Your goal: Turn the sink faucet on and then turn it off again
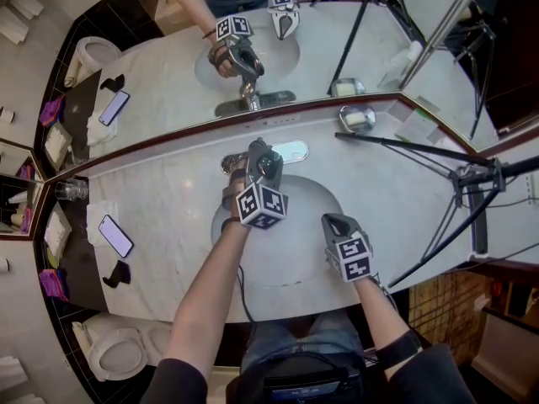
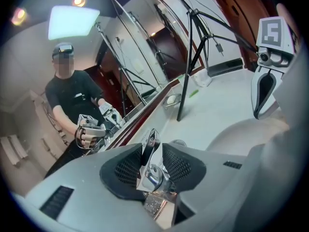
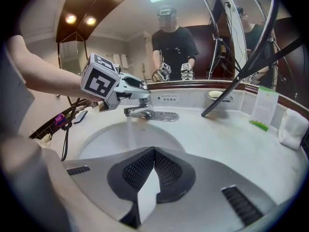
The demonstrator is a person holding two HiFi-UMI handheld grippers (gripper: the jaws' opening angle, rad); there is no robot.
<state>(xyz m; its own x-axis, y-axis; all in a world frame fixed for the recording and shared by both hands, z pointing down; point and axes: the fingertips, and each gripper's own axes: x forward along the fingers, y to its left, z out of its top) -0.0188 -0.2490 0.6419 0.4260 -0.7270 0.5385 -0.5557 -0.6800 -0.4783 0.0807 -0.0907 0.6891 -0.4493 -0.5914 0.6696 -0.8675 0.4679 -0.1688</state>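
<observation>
Marble counter [image 1: 396,200] with a wall mirror [image 1: 168,82] along its back edge. A black tripod leg [image 1: 404,146] lies across the counter, well right of both sets of jaws.

Sink basin [image 1: 295,259]: below and ahead of the right jaws, under the left jaws.

Left gripper [image 1: 263,167]: reaches over the basin to the back rim, pointing downward. Jaws clamped on the faucet handle [image 2: 150,144]. The chrome lever stands upright between the two black pads, both pads against its sides.

Right gripper [image 3: 153,152]: hovers over the basin's near right rim, well apart from the faucet. Jaws together, tips meeting, nothing between them.

Faucet [image 3: 145,114]: on the back rim of the basin, ahead and slightly left of the right jaws, spout directly beneath the left gripper. Faucet is on: a thin water stream [image 3: 129,132] falls from the spout into the basin.

Soap dish [image 1: 357,118]: at the mirror edge, beyond and right of the left jaws.

Phone [image 1: 115,236]: flat on the counter, far left of the left jaws.
</observation>
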